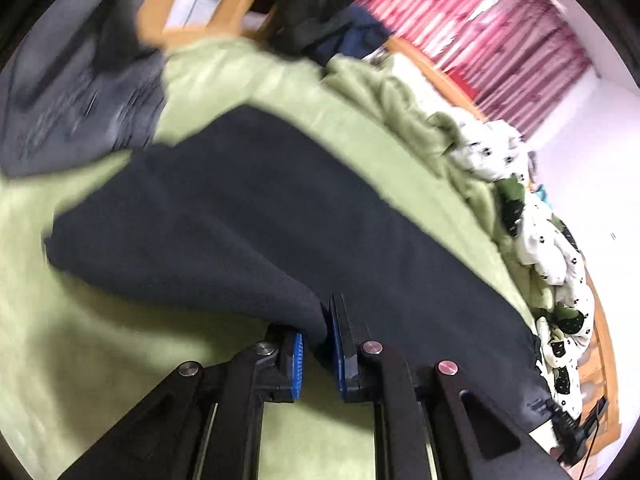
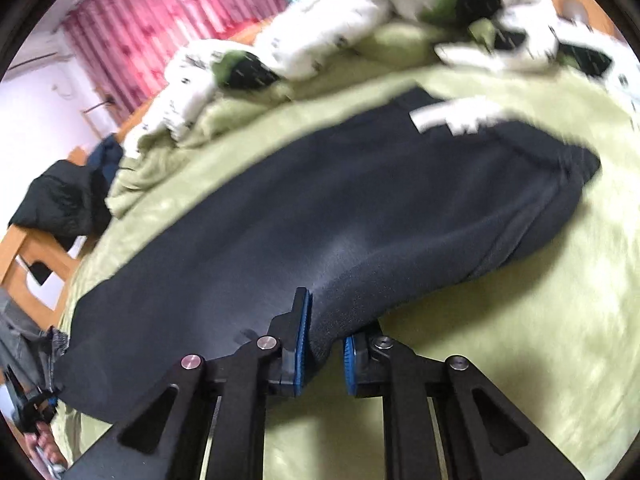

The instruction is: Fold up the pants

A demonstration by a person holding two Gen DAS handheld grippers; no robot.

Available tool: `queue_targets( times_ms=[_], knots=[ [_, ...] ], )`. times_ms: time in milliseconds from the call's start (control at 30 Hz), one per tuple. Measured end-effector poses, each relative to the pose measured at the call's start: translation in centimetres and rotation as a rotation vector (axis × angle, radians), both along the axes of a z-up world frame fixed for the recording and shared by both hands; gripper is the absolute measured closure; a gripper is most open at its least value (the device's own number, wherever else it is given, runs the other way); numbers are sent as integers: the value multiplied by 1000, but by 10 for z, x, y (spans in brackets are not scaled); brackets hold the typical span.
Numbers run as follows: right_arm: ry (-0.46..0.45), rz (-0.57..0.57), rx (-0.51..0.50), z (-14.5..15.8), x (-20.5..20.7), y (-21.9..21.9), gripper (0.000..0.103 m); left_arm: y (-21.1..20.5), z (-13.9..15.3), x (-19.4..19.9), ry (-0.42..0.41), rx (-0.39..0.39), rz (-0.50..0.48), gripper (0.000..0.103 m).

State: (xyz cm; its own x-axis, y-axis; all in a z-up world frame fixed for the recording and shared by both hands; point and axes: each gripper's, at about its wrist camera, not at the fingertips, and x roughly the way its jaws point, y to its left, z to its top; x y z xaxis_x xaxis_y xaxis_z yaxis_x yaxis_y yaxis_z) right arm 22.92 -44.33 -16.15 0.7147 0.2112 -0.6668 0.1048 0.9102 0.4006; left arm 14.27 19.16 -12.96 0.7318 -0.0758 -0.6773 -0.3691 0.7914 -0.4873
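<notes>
The dark navy pants (image 2: 320,208) lie stretched across the green blanket (image 2: 540,320). The left gripper (image 1: 318,340) and right gripper (image 2: 325,344) each pinch an edge (both views blurred). The thick bunched fabric could slip from either shallow pinch, leaving a crooked fold.

Both the left gripper (image 1: 319,354) and the right gripper (image 2: 325,354) have their jaws pinched on dark fabric.

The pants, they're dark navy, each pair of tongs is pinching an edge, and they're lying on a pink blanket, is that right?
Not quite: the blanket is light green, as both wrist views show. The pink is the curtain behind. The pants are dark, pinched by the left tongs and right tongs.
</notes>
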Motion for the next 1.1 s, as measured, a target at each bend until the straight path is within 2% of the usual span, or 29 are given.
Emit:
queue_targets(
  times_ms=[200,300,500,667,700,733,767,800,833,867,967,1100],
  knots=[
    [-108,62,-85,49,37,13,89,0,24,56,-40,79,-24,91],
    [-124,71,-106,55,61,17,89,-3,28,90,-50,152,-34,91],
    [-135,84,-194,49,119,36,89,-11,26,155,-41,239,-22,91],
    [-98,41,-211,28,166,46,89,-5,6,195,23,180,31,91],
    [-87,27,-202,22,175,46,88,-6,3,197,39,181,40,88],
    [-71,12,-192,16,181,45,86,-6,-1,200,60,183,47,75],
    [-50,0,-177,9,188,45,77,-7,-3,201,85,182,51,51],
    [-30,-8,-166,4,193,44,65,-8,-5,199,107,176,57,40],
    [-15,-10,-156,2,195,45,58,-10,-3,191,94,157,54,32],
    [5,-8,-136,-1,194,45,49,-12,-1,182,72,144,33,32],
    [-7,12,-88,3,174,43,48,-24,1,158,79,168,-50,32],
    [-7,52,-152,12,126,42,46,-34,-8,108,113,184,-95,31]
  ],
)
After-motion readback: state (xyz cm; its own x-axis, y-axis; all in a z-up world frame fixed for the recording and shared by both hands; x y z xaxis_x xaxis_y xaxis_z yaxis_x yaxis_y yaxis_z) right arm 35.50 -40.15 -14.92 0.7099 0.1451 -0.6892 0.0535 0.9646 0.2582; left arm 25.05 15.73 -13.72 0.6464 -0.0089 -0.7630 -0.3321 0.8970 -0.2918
